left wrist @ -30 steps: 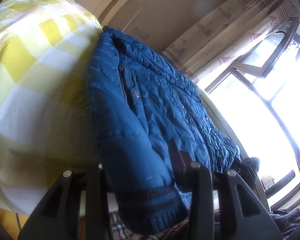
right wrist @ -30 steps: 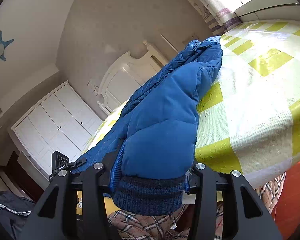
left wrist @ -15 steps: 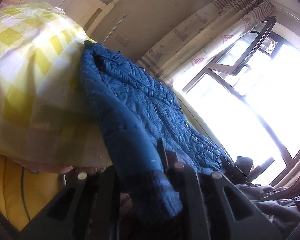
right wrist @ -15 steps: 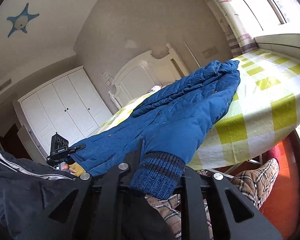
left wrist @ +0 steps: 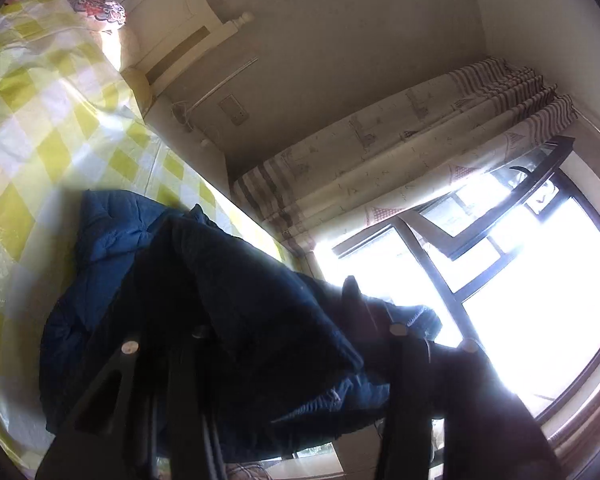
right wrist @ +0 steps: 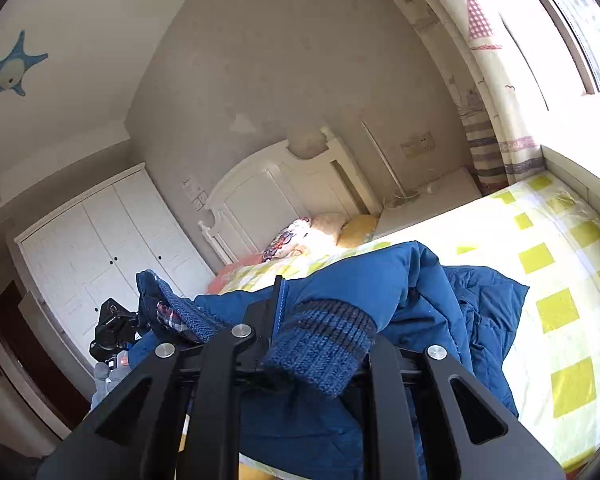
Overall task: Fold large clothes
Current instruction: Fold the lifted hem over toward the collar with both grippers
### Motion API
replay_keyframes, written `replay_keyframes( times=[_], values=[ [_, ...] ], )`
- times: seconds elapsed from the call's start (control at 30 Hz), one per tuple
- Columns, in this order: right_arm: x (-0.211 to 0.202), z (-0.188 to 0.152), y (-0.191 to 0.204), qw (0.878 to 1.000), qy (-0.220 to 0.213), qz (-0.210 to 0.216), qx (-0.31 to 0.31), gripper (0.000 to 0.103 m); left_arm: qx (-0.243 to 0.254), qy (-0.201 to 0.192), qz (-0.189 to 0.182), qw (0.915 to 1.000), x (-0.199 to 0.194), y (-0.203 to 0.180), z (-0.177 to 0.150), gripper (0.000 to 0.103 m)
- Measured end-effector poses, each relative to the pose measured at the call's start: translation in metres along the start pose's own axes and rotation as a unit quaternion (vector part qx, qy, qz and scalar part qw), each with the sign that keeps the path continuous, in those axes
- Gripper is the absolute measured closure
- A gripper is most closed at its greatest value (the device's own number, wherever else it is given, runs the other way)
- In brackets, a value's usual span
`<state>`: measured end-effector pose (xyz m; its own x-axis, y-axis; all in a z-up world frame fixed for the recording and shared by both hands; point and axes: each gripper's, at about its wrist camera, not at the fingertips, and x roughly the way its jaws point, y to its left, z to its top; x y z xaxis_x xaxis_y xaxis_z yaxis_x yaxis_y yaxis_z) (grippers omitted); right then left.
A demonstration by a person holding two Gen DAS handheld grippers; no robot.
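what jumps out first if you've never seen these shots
The blue jacket heaped on the yellow-checked bed, its knit cuff between the right gripper's fingers. In the left view, the glaring window on the right leaves the jacket near the left gripper almost black.

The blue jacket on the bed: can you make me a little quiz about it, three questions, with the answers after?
1. True or false: the blue jacket lies on a yellow-and-white checked bedspread.
2. Which part of the jacket sits between the fingers of the right gripper? A) the hood B) a knitted cuff C) a pocket
3. Fill in: the wardrobe beside the headboard is coloured ____.

Key: 1 true. 2 B, the ribbed knitted cuff. 3 white.
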<state>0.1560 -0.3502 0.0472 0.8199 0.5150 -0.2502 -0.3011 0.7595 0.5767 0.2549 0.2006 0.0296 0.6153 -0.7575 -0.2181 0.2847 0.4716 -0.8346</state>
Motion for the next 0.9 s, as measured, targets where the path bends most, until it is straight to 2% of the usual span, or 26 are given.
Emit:
replay_keyframes(
  times=[0.07, 0.1, 0.13, 0.17, 0.23, 0.27, 0.3, 0.33, 0.4, 0.47, 0.53, 0.63, 0.7, 0.73, 0.8, 0.9],
  values=[
    [0.050, 0.006, -0.046, 0.995, 0.044, -0.042, 0.073, 0.083, -0.034, 0.005, 0.063, 0.9974, 0.047, 0.037, 0.018, 0.038],
    [0.071, 0.000, -0.071, 0.989, 0.071, -0.063, 0.115, 0.077, -0.053, 0.013, 0.093, 0.9941, 0.066, 0.056, 0.021, 0.032],
    [0.087, -0.011, -0.093, 0.979, 0.097, -0.081, 0.160, 0.070, -0.080, 0.023, 0.114, 0.9900, 0.079, 0.077, 0.021, 0.029],
    [0.098, -0.019, -0.111, 0.971, 0.112, -0.085, 0.194, 0.067, -0.111, 0.034, 0.120, 0.9860, 0.088, 0.099, 0.022, 0.028],
    [0.097, -0.026, -0.129, 0.972, 0.098, -0.036, 0.209, 0.047, -0.141, 0.031, 0.087, 0.9858, 0.088, 0.122, 0.025, 0.028],
    [0.092, -0.023, -0.133, 0.975, 0.088, -0.016, 0.202, 0.038, -0.141, 0.024, 0.070, 0.9873, 0.080, 0.126, 0.028, 0.025],
    [0.086, -0.018, -0.131, 0.979, 0.078, -0.007, 0.186, 0.021, -0.132, 0.014, 0.058, 0.9895, 0.072, 0.127, 0.035, 0.022],
    [0.077, -0.010, -0.129, 0.985, 0.064, -0.008, 0.162, 0.016, -0.114, 0.001, 0.054, 0.9919, 0.062, 0.125, 0.043, 0.022],
    [0.062, 0.011, -0.127, 0.993, 0.034, -0.041, 0.104, 0.016, -0.065, -0.018, 0.085, 0.9941, 0.046, 0.117, 0.059, 0.022],
    [0.055, 0.027, -0.130, 0.996, 0.014, -0.061, 0.062, 0.016, -0.017, -0.003, 0.132, 0.9911, 0.047, 0.110, 0.068, 0.023],
    [0.068, 0.033, -0.139, 0.996, 0.050, -0.066, 0.038, 0.016, 0.018, 0.048, 0.161, 0.9857, 0.068, 0.107, 0.074, 0.023],
    [0.103, 0.023, -0.146, 0.986, 0.144, -0.087, -0.008, 0.016, 0.074, 0.122, 0.195, 0.9704, 0.098, 0.110, 0.062, 0.023],
    [0.117, 0.008, -0.149, 0.978, 0.184, -0.094, -0.026, 0.017, 0.094, 0.155, 0.189, 0.9650, 0.113, 0.112, 0.053, 0.021],
    [0.118, 0.002, -0.148, 0.976, 0.193, -0.090, -0.035, 0.019, 0.101, 0.159, 0.190, 0.9635, 0.118, 0.113, 0.052, 0.020],
    [0.121, -0.009, -0.145, 0.975, 0.199, -0.085, -0.053, 0.019, 0.106, 0.160, 0.189, 0.9630, 0.126, 0.115, 0.055, 0.017],
    [0.123, -0.018, -0.141, 0.975, 0.199, -0.075, -0.064, 0.028, 0.096, 0.177, 0.172, 0.9643, 0.139, 0.121, 0.066, 0.018]
  ],
)
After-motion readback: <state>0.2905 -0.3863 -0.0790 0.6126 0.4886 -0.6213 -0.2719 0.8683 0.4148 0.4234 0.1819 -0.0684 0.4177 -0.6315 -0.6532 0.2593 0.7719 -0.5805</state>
